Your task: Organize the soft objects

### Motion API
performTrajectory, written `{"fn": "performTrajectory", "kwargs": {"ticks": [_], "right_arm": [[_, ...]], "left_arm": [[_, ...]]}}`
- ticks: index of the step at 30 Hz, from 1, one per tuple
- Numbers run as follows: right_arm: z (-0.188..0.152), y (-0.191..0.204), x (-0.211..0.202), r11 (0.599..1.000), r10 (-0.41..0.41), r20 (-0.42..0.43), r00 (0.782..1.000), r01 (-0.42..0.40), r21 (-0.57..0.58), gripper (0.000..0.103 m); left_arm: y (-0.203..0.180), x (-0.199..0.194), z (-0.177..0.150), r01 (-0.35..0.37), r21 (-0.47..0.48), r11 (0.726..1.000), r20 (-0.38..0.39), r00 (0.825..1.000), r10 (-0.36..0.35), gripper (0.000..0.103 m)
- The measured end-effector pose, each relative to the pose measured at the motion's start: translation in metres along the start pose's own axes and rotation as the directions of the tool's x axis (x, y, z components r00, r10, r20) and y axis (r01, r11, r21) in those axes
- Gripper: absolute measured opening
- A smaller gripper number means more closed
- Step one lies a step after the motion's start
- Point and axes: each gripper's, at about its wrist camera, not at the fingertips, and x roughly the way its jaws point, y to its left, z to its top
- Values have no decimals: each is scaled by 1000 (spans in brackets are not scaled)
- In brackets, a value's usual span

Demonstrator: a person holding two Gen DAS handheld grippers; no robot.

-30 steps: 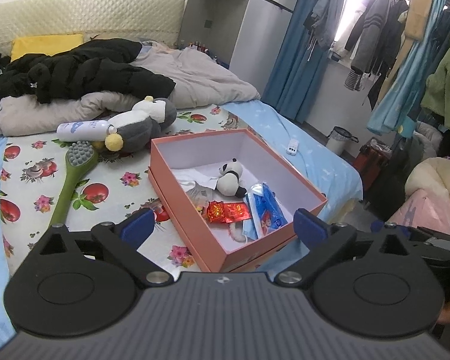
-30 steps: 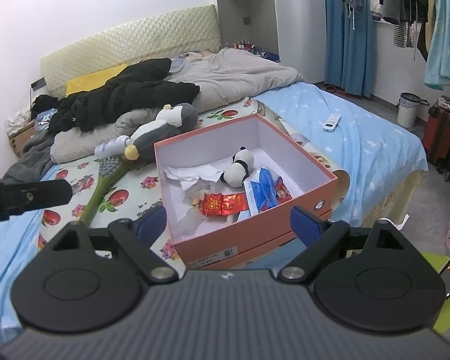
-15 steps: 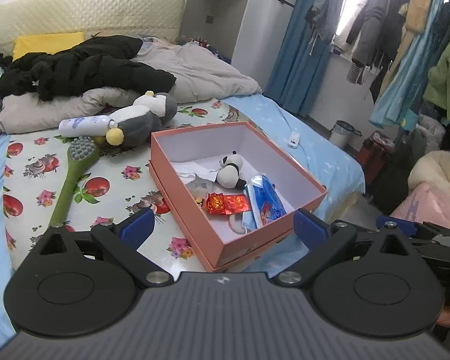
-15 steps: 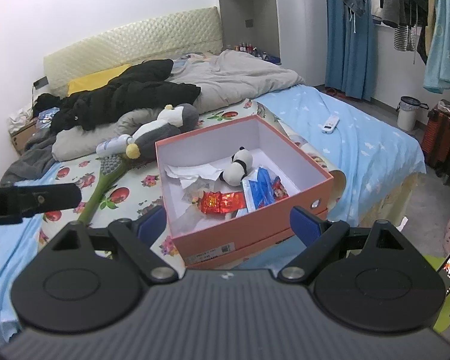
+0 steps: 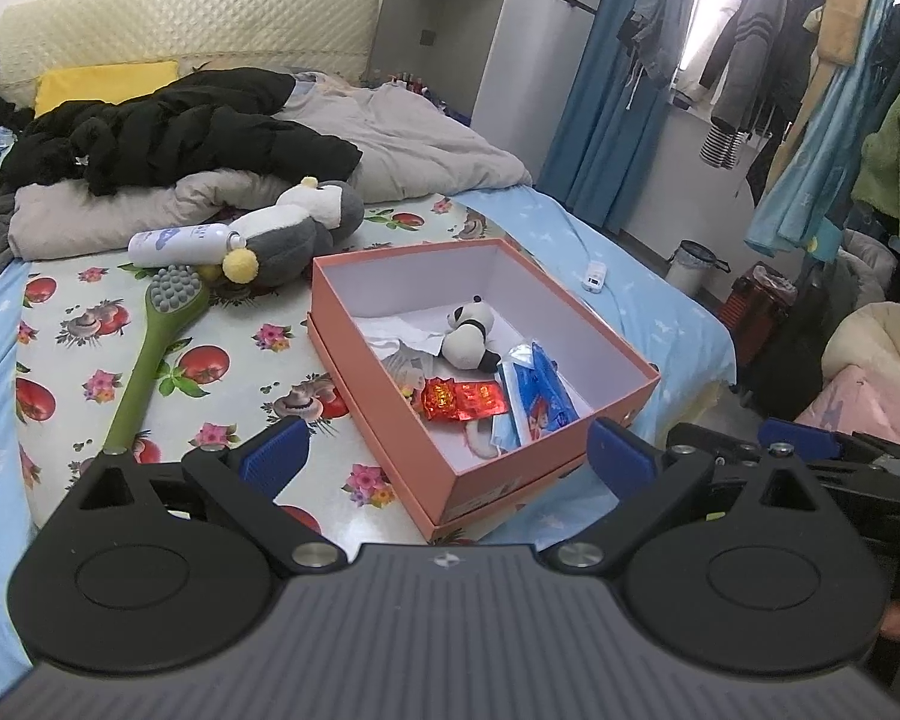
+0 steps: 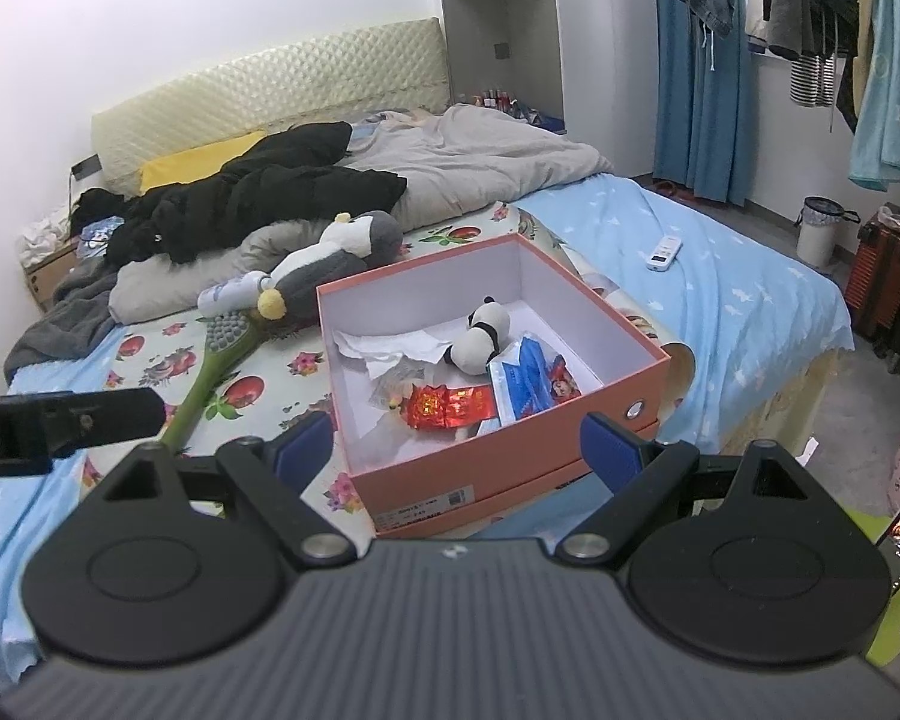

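An open orange box (image 5: 390, 396) (image 6: 510, 480) sits on the bed. Inside lie a small panda plush (image 5: 471, 339) (image 6: 480, 339), a red packet (image 5: 462, 399) (image 6: 447, 405), a blue wipes pack (image 5: 537, 393) (image 6: 525, 381) and crumpled white paper (image 6: 384, 348). A grey penguin plush (image 5: 294, 234) (image 6: 330, 255) lies on the sheet behind the box. My left gripper (image 5: 447, 459) is open and empty, held back from the box's near corner. My right gripper (image 6: 456, 447) is open and empty in front of the box.
A green brush (image 5: 150, 348) (image 6: 213, 372) and a white bottle (image 5: 177, 243) lie left of the box. A black jacket (image 5: 168, 132) and grey duvet (image 5: 402, 144) lie behind. A white remote (image 6: 663, 252) lies on the blue sheet. Clothes hang at the right.
Both grippers have drawn back a little from the box, which looks smaller now. Nothing on the bed has moved.
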Motion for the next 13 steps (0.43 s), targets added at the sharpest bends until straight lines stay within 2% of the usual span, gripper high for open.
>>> {"fn": "performTrajectory", "kwargs": {"ticks": [13], "right_arm": [[3, -1, 1, 1000, -9, 0, 1000, 9, 2, 91]], "left_arm": [[-3, -4, 1, 9, -7, 1000, 26, 1000, -9, 101]]}}
